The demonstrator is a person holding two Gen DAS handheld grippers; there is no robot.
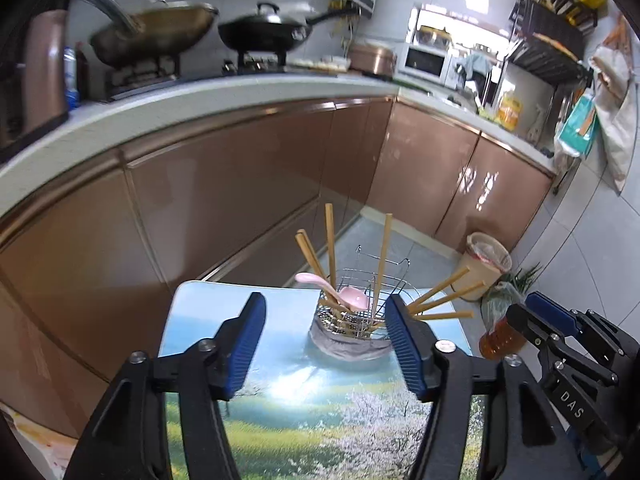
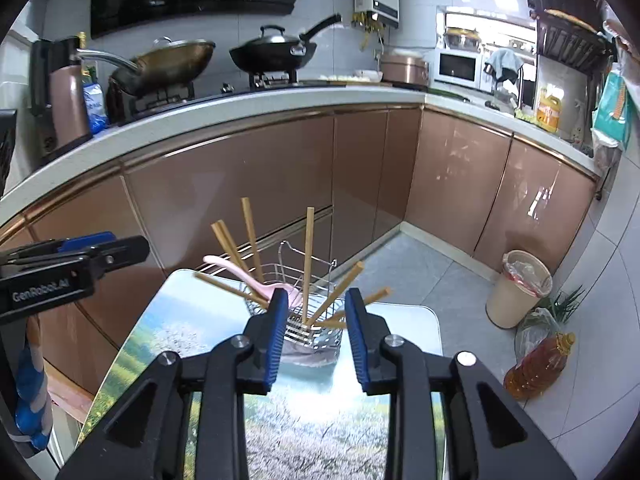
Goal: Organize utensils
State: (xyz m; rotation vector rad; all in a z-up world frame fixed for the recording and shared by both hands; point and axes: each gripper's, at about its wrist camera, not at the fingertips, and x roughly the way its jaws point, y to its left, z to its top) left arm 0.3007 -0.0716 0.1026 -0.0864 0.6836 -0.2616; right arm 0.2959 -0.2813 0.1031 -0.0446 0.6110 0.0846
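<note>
A wire utensil basket (image 1: pixel 400 276) (image 2: pixel 296 270) stands on a small table (image 1: pixel 208 320) (image 2: pixel 160 328) with a landscape print on its top. Several wooden chopsticks (image 1: pixel 330 240) (image 2: pixel 308 248) stick out of the basket at splayed angles. A pink spoon (image 1: pixel 352 296) (image 2: pixel 228 264) lies in it with its handle pointing left. My left gripper (image 1: pixel 325 300) (image 2: pixel 128 242) hovers short of the basket, open wide and holding nothing. To its right, my right gripper (image 2: pixel 317 296) (image 1: pixel 524 306) is open with a narrower gap and is also empty.
Brown cabinet doors (image 2: pixel 240 184) run behind the table under a counter with two woks (image 2: pixel 276 54). On the floor to the right stand a beige bin (image 2: pixel 520 288), an oil bottle (image 2: pixel 536 364) and a bag of greens (image 2: pixel 560 304).
</note>
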